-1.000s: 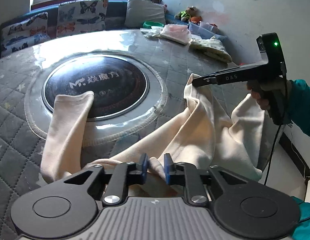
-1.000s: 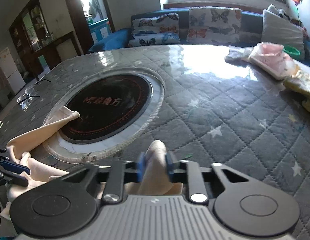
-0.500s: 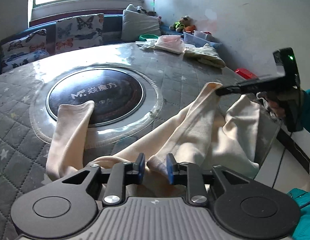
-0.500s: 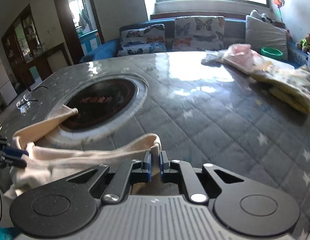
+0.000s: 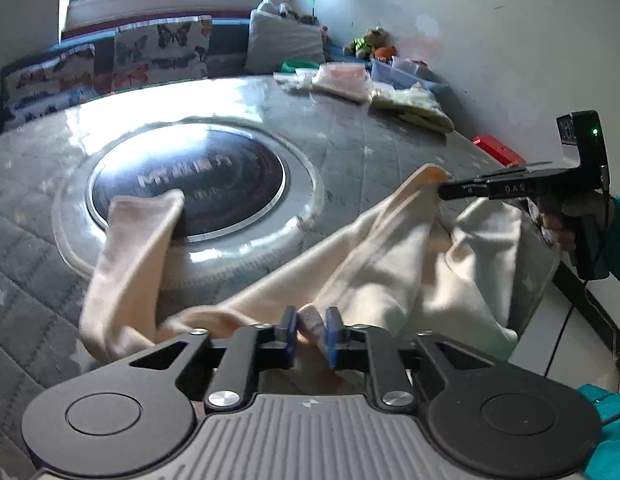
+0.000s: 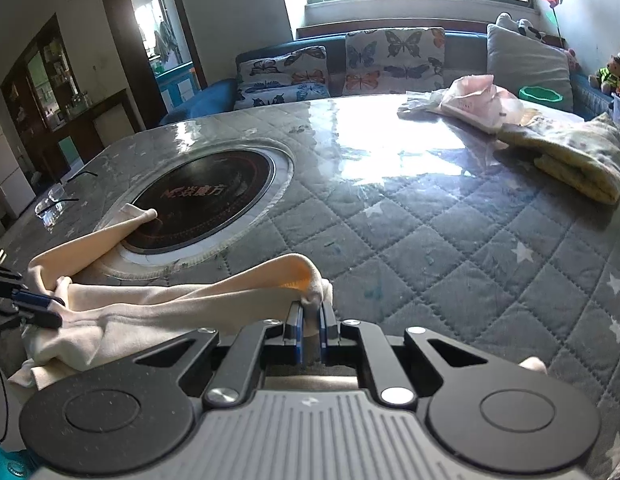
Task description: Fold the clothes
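Note:
A cream garment (image 5: 374, 264) lies bunched over the near edge of the quilted table (image 5: 370, 148); one sleeve (image 5: 137, 240) reaches onto the round black cooktop (image 5: 189, 184). My left gripper (image 5: 312, 334) is shut on a fold of the garment at its near edge. My right gripper (image 6: 310, 320) is shut on another edge of the garment (image 6: 157, 300) and holds it raised above the table. It also shows in the left wrist view (image 5: 446, 192), at the right. The left gripper shows at the left edge of the right wrist view (image 6: 37, 308).
Folded pink (image 6: 474, 100) and yellow clothes (image 6: 574, 152) lie at the far right of the table. Glasses (image 6: 53, 204) lie at the left edge. A sofa with butterfly cushions (image 6: 394, 60) stands behind. A red box (image 5: 498, 150) sits beyond the table's right edge.
Both grippers have lifted and pulled apart, and the garment edge between them has stretched out. The right gripper closed tighter on the cloth and moved right.

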`<state>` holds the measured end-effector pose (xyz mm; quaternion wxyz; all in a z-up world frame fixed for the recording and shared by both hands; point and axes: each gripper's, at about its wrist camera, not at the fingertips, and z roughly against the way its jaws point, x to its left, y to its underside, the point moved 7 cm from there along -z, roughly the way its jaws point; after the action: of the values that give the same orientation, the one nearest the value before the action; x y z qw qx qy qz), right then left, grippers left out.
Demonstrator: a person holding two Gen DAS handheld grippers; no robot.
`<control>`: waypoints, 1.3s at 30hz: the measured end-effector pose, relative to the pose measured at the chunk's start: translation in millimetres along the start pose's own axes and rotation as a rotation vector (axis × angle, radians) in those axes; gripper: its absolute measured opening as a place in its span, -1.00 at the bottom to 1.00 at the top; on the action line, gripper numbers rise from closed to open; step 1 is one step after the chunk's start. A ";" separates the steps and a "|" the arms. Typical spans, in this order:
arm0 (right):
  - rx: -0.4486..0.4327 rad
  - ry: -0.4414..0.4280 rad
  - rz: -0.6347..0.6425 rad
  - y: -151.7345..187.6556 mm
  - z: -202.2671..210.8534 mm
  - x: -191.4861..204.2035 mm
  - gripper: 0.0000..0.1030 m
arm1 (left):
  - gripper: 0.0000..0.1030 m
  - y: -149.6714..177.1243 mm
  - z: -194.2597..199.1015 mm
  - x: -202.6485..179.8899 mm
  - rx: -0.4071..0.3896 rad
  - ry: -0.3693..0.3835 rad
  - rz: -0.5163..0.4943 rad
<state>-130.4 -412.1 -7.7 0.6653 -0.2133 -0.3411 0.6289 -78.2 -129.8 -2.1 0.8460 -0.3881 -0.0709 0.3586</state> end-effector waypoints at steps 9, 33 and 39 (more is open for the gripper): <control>-0.054 0.037 0.050 -41.2 -10.5 7.6 -0.89 | -0.82 -63.1 1.8 24.8 -0.156 -0.179 -0.134; -0.085 0.186 -0.004 -125.9 -109.6 11.3 -0.89 | -0.77 -138.2 -84.3 144.4 -0.153 -0.412 -0.004; -0.028 0.211 0.014 -116.2 -132.7 12.3 -0.77 | -0.51 -123.9 -87.7 164.8 -0.097 -0.423 0.084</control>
<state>45.4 -394.4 -12.3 0.6901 -0.2900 -0.2762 0.6028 145.8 -128.6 -0.9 0.7770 -0.3471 -0.2478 0.4631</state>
